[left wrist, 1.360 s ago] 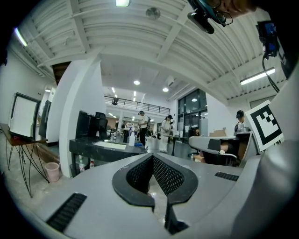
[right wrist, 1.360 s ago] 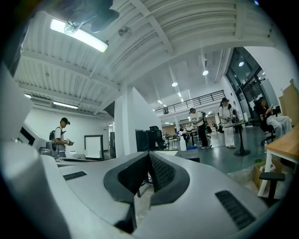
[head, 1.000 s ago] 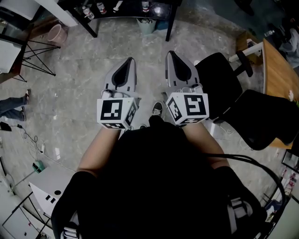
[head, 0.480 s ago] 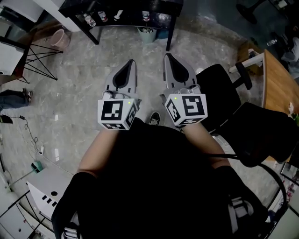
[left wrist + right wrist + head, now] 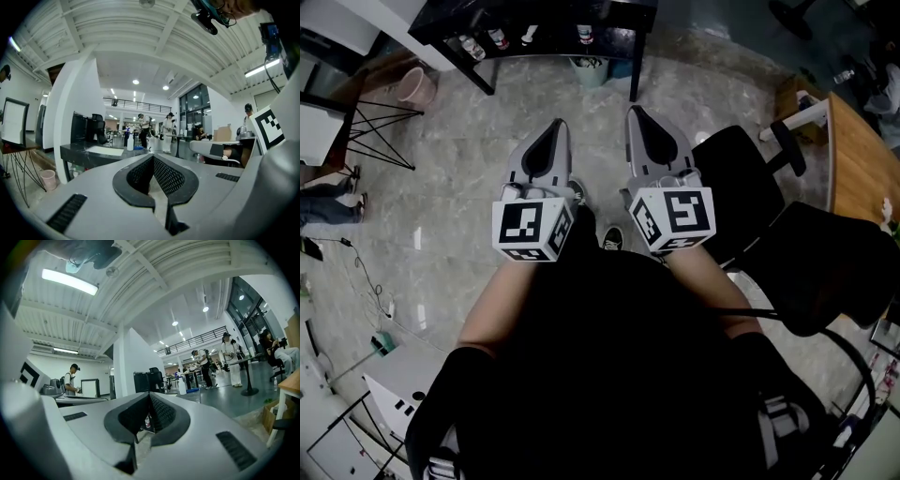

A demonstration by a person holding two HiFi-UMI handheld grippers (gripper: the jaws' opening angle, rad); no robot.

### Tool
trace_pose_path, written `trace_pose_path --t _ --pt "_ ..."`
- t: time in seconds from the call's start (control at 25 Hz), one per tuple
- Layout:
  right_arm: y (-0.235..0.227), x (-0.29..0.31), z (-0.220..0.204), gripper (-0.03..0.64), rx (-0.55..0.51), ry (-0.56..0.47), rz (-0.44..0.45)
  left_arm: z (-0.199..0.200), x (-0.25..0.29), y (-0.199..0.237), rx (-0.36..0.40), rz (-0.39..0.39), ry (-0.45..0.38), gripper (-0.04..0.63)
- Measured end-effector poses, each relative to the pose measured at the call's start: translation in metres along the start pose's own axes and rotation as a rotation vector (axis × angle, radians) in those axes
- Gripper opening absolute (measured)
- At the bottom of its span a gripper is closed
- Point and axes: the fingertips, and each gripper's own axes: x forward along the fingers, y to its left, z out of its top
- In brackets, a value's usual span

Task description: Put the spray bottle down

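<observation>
spray bottle (image 5: pixel 130 142): probably the small white bottle standing upright on the dark table (image 5: pixel 89 152), centre-left of the left gripper view. It's too small to make out a trigger head. It's well apart from both grippers, out ahead of the jaws.

left gripper (image 5: pixel 558 123): jaws closed, tips meeting, nothing between the mesh pads. It sits just left of centre in the head view, pointing toward the top of the frame.

right gripper (image 5: pixel 635 111): jaws also closed tip to tip and empty. A small bottle (image 5: pixel 147 421) shows through the slot behind the tips, but that's background and not gripped. This gripper is just beside the left one and parallel to it, not touching.

Both marker cubes are mid-frame in the head view, with forearms and a dark top below them.

Around:
- The black table runs along the top edge of the head view, with a teal bin (image 5: pixel 591 69) under it.
- pink bin (image 5: pixel 415 86) is at upper left.
- Two black chairs (image 5: pixel 741 178) are right of the right gripper.
- wooden table (image 5: pixel 858 159) is at the right edge.
- One shoe (image 5: pixel 612 238) shows on the grey marbled floor (image 5: pixel 459 187), between and just below the cubes.
- Several people (image 5: pixel 143 129) stand far back in the hall.
</observation>
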Motion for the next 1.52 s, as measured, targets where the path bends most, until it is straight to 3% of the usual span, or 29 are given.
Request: trace_pose_path --t 0.6,1.08,1.52 --pt "-0.015 0.083 -0.01 0.014 -0.019 0.024 -0.031 -0.009 0.067 0.055 -0.036 -0.034 0.017 -0.003" --pt "-0.039 0.171 -0.011 0.013 -0.018 0.038 -0.058 0.001 0.149 0.102 -0.041 -0.081 0.022 -0.003" --pt "-0.038 0.235 0.003 0.014 -0.024 0.004 -0.087 0.02 0.191 0.15 -0.036 -0.122 -0.006 -0.003"
